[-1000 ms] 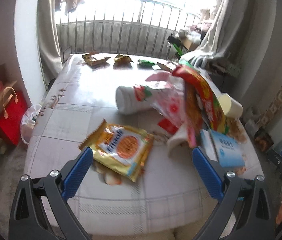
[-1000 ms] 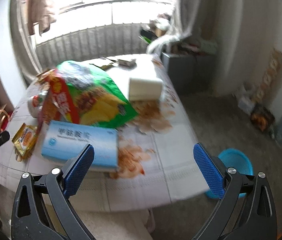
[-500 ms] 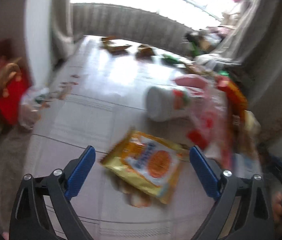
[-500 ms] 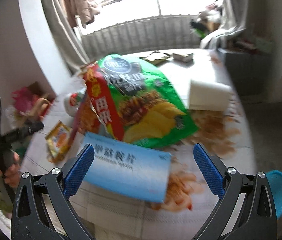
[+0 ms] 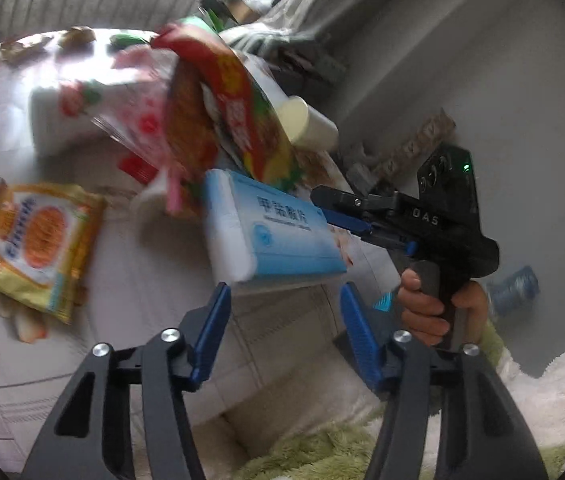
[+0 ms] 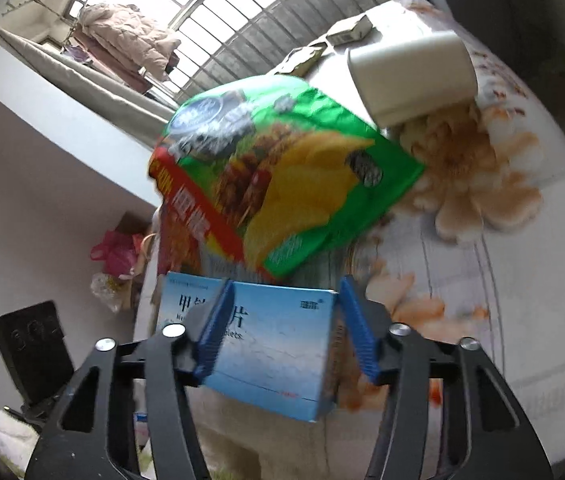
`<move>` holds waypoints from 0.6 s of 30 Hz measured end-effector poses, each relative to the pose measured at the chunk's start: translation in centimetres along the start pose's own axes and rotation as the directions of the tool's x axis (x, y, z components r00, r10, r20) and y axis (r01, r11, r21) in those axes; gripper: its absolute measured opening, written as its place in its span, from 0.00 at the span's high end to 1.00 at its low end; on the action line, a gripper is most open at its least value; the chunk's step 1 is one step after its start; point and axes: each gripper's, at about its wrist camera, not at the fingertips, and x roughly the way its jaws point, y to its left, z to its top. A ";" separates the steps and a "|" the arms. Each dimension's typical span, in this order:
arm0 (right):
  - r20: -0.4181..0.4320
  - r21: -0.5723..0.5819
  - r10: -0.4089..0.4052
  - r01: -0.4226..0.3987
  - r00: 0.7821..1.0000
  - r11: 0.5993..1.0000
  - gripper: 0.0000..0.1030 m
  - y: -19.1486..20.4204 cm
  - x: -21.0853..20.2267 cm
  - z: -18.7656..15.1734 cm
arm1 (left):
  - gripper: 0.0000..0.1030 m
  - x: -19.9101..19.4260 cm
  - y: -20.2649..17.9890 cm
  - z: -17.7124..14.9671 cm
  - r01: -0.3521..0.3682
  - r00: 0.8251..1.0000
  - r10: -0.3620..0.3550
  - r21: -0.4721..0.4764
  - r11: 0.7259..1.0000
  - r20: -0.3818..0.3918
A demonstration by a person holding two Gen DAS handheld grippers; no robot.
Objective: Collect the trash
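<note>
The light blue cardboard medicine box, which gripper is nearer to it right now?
Right. The right gripper straddles the light blue cardboard medicine box, jaws just closing around it. The left gripper hangs short of its near edge, nothing between the jaws.

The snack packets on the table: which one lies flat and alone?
The yellow biscuit packet lies flat by itself on the tablecloth. The green chips bag and red packet lean together in a pile.

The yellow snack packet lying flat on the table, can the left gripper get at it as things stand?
Probably yes. The yellow snack packet lies flat with nothing on it, off to the side of the left gripper, whose jaws, just closing, hold nothing. The blue box lies straight ahead instead, so the gripper must swing over.
</note>
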 end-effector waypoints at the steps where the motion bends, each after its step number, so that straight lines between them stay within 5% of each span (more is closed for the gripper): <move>1: 0.004 0.003 -0.008 0.008 1.000 1.000 0.51 0.0 -0.4 -0.4 | 0.47 0.1 0.0 0.1 -0.005 1.000 0.005 0.002 1.000 -0.001; 10: -0.025 0.077 0.076 -0.073 0.997 0.994 0.52 -1.2 -2.0 -3.8 | 0.47 0.7 1.5 -0.4 -0.084 0.996 0.085 -0.094 0.992 0.008; 18: -0.084 0.070 0.155 -0.149 0.984 0.986 0.59 0.2 -1.0 -6.4 | 0.47 -0.4 3.0 -1.5 -0.160 0.979 0.185 -0.247 0.956 0.081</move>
